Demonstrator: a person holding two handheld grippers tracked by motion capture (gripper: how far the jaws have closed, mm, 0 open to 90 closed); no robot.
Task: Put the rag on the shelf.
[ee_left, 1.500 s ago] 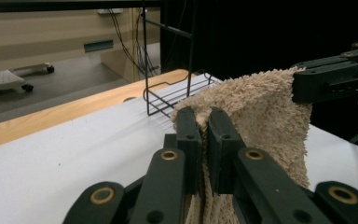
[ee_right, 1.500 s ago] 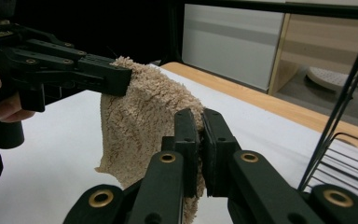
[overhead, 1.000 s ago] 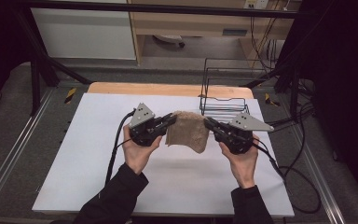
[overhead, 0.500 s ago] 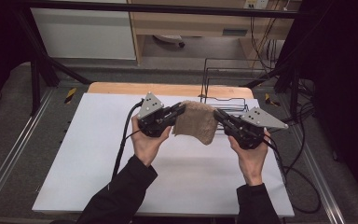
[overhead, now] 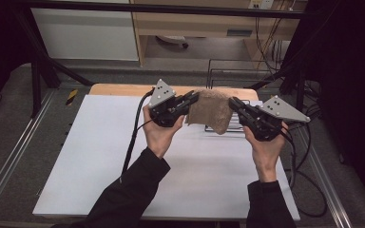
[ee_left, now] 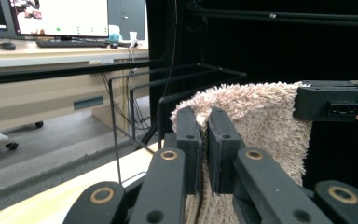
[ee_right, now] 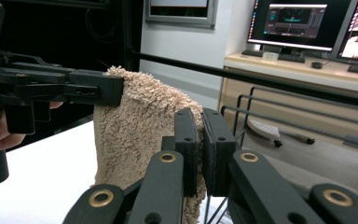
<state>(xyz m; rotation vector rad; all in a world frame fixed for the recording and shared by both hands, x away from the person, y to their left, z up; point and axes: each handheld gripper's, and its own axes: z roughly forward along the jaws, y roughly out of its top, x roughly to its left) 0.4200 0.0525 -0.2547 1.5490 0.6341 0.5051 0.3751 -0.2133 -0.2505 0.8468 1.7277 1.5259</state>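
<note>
White sheeting is spread over the desk, with a strip of bare wood left showing along the far edge. Dark curtains are seen at both sides, and a cabinet and monitors are made out beyond. A beige towel is held up in the air above the far edge of the desk, toward its far right corner, and is stretched between the two tools. One top corner is clamped by the left gripper; in the left gripper view its jaws are pressed together on the fluffy pile, with the cloth pinched between the pads. The other top corner is clamped just as tightly by the right gripper, and the right gripper view shows the fabric hanging down from that grip. The towel's lower edge is left dangling free, clear of the sheet. A black wire rack is seen just behind the towel at the far right corner. Both hands are kept well apart, each wrapped round its tool.
</note>
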